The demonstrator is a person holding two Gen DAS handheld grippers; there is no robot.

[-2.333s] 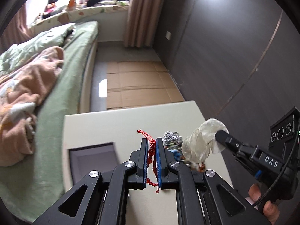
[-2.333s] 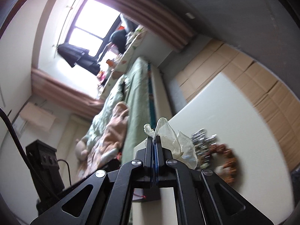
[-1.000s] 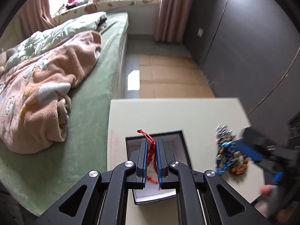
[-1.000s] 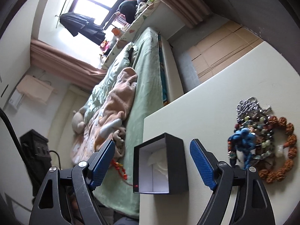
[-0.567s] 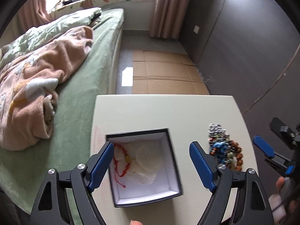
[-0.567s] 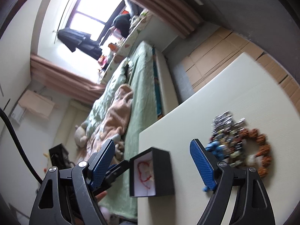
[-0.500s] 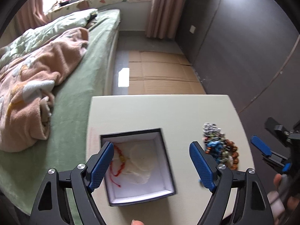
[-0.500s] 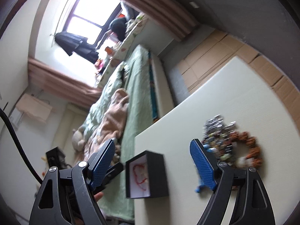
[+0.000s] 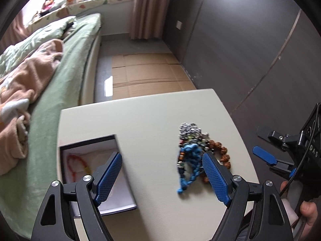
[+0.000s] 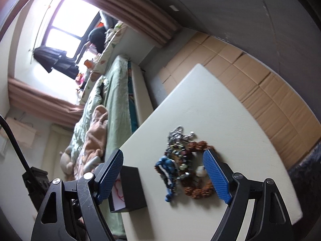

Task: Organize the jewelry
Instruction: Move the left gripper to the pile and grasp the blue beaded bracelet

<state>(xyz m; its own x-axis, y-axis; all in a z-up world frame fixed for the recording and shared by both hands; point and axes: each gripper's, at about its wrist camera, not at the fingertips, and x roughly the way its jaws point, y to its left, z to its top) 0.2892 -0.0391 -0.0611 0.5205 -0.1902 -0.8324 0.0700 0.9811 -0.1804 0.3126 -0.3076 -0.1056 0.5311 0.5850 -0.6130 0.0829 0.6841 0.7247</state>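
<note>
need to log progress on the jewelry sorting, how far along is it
Done: a red string bracelet lies inside the black box, on something pale.
In hand: nothing. The left gripper has nothing between its jaws, which are closing a little; the right gripper is open and empty.
Left: the tangled pile on the table, including a blue braided piece, brown bead bracelet and silver chain.
</note>
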